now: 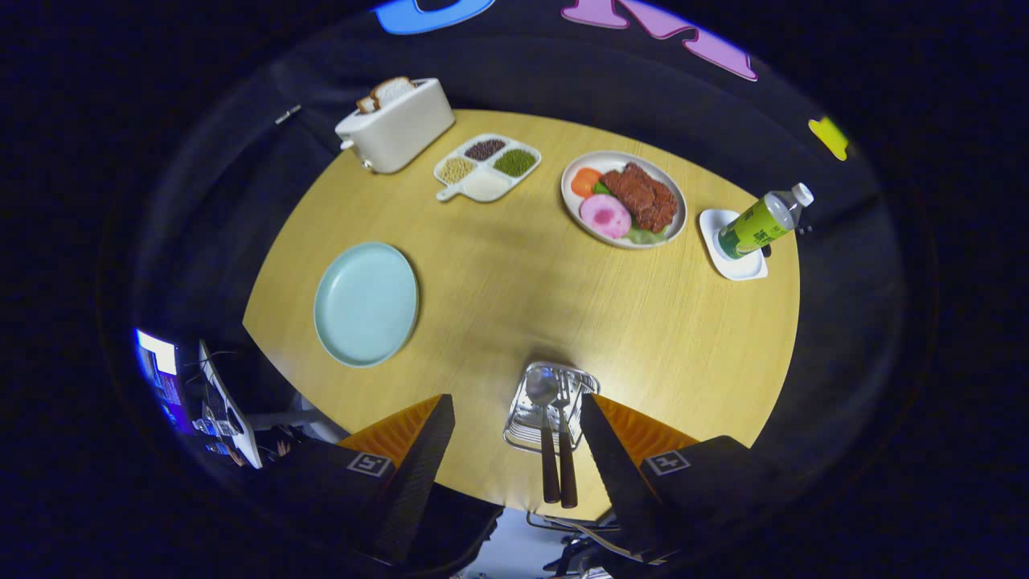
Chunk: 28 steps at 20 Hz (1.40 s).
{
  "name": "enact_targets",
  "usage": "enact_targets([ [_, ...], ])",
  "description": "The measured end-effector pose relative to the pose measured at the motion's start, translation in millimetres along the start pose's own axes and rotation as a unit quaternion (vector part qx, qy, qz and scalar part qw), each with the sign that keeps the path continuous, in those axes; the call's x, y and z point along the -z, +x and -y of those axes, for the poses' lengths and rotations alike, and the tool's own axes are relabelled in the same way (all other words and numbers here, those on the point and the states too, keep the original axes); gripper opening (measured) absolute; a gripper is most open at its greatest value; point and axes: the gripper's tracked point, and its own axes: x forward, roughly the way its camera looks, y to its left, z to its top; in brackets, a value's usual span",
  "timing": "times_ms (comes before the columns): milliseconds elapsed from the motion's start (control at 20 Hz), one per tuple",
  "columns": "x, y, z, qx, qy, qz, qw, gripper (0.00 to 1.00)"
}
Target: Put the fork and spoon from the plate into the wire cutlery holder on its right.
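Gripper view, seen from high above a round wooden table (514, 289), looking steeply down.

- Gripper (514, 422): held well above the tabletop, fingers spread wide apart, nothing between them pressed or touched; pose tilted down toward the near edge of the table.
- Wire cutlery holder (551, 406): stood near the table's near edge, framed between the two fingers and below them.
- Spoon (543, 426) and fork (565, 438): lay side by side in the wire cutlery holder, heads inside it, dark handles reaching out over its near rim toward the table edge.
- Pale blue plate (366, 304): sat left of the holder, well apart from it, bare of cutlery.
- White toaster (395, 125): at the far left edge, bread slices standing in its slot.
- Divided dish (486, 167): just right of the toaster, four compartments of grains and beans.
- Food plate (624, 199): farther right, carrying meat, a pink slice, an orange slice and greens.
- Green bottle (762, 223): at the far right, upon a small white square tray (733, 245).
- Monitor (229, 418) and desk clutter: beyond the table's left edge, too small to detail.
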Motion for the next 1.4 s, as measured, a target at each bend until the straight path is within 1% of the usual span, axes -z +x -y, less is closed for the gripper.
enact_targets([
  [150,-29,-20,-6,0.018,-0.015,0.094,0.995,0.99],
  [250,-49,-41,-13,0.029,-0.035,0.163,0.986,1.00],
  [300,-58,-51,-17,0.035,-0.042,0.198,0.979,0.97],
  [450,-85,-86,-30,0.039,-0.064,0.295,0.953,0.98],
  [600,-98,-114,-33,0.043,-0.096,0.363,0.926,0.99],
  [750,-93,-122,-35,0.042,-0.121,0.399,0.908,0.98],
  [900,-73,-130,-42,0.033,-0.135,0.421,0.896,0.99],
  [1050,-59,-122,-44,0.023,-0.136,0.420,0.897,0.98],
  [1200,-55,-120,-46,0.007,-0.129,0.422,0.897,0.98],
  [1400,-56,-120,-43,0.011,-0.129,0.426,0.895,0.98],
])
